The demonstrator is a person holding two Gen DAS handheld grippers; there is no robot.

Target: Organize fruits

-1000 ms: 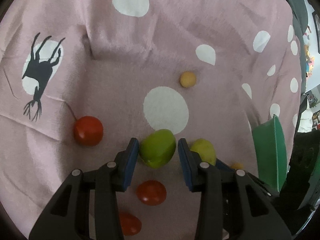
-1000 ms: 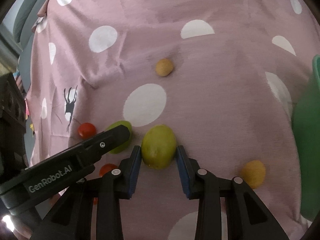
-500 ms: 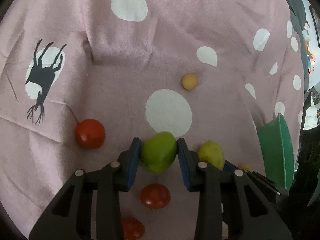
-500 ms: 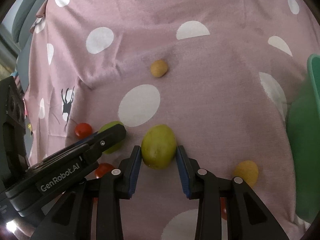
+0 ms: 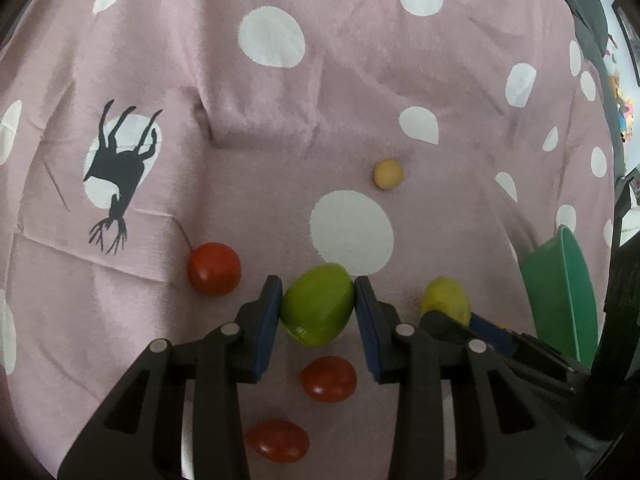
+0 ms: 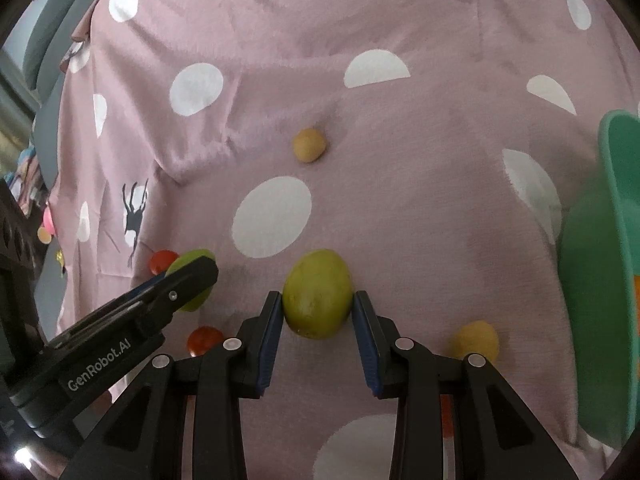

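Left wrist: green fruit (image 5: 318, 305) clamped between left claw (image 5: 316, 300) pads.

A home: pink dotted reindeer cloth (image 5: 360, 80), toys (image 5: 622, 116) at the edge

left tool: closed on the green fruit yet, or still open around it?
Closed on it. In the left wrist view both blue pads of the left tool press the sides of the bright green fruit, no gap visible.

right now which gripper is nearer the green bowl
Right. The right gripper, shut on a yellow-green fruit, sits beside the green bowl. The left gripper, gripping a green fruit, is farther away on the other side.
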